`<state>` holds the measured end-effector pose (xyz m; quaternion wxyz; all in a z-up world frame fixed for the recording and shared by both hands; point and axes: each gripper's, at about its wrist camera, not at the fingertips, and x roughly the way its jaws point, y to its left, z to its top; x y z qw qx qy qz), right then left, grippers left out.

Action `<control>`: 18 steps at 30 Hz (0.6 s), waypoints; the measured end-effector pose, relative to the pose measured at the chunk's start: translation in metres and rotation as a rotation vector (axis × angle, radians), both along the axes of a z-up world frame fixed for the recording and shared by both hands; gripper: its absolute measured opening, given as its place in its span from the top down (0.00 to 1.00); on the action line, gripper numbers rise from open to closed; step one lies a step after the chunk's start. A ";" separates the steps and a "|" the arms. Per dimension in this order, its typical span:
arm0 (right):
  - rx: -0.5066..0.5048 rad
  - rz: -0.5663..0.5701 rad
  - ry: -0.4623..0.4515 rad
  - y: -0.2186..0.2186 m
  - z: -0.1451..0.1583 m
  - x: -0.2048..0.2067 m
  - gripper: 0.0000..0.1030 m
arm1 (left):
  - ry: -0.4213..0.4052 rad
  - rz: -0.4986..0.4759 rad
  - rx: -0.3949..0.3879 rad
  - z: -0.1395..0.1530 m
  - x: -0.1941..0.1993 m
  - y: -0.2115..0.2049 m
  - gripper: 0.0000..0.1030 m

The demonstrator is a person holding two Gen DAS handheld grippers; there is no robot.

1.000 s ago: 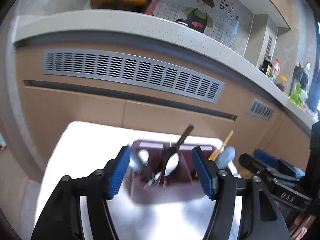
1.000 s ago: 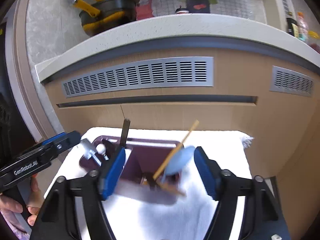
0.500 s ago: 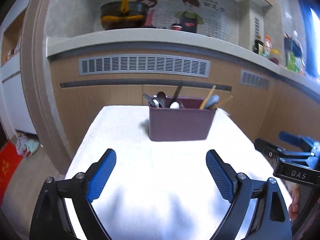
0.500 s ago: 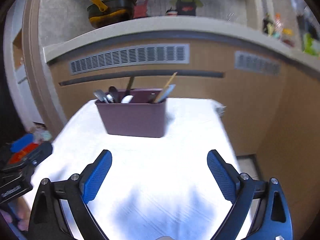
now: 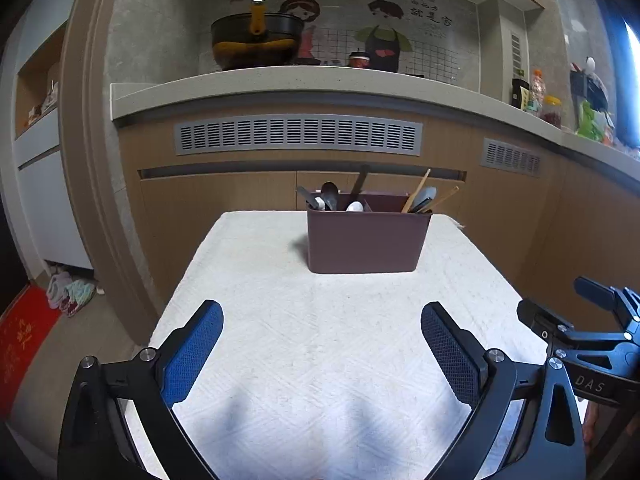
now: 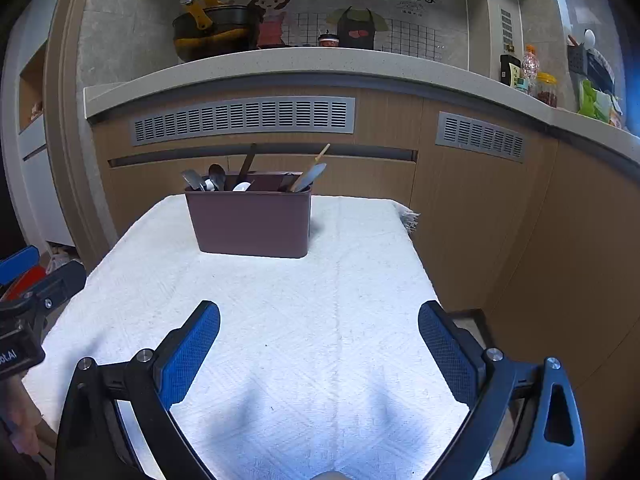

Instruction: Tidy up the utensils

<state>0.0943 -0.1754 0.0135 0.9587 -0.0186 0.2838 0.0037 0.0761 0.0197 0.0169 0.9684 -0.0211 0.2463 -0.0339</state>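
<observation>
A maroon utensil caddy (image 5: 366, 240) (image 6: 252, 224) stands upright at the far end of the white cloth-covered table (image 5: 280, 300). It holds spoons (image 5: 330, 196) on its left side and wooden chopsticks (image 5: 416, 196) with a pale blue utensil on its right. My left gripper (image 5: 321, 312) hovers over the near cloth, well short of the caddy. Its jaws are opening and nothing is between them. My right gripper (image 6: 319, 310) hangs beside it, its jaws also opening on nothing. Each gripper shows at the edge of the other's view.
Wooden cabinets with grey vent grilles (image 5: 298, 134) and a pale countertop (image 5: 320, 80) rise just behind the table. A black pot with yellow handles (image 5: 256, 40) sits on the counter. Bottles and jars (image 6: 536, 76) stand at the right. A red mat (image 5: 20, 340) lies on the floor left.
Both grippers have drawn back from the caddy toward the near end of the table, and their jaws have spread wider. The caddy stays standing with the utensils in it.
</observation>
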 end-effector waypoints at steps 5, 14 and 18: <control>0.005 0.013 0.010 0.001 -0.002 0.000 0.04 | 0.008 -0.015 0.004 -0.001 0.000 -0.003 0.04; 0.003 0.020 0.016 0.001 -0.003 -0.002 0.04 | 0.018 -0.024 0.012 -0.002 0.001 -0.005 0.04; 0.002 0.021 0.017 0.001 -0.003 -0.003 0.04 | 0.019 -0.024 0.013 -0.002 0.000 -0.005 0.04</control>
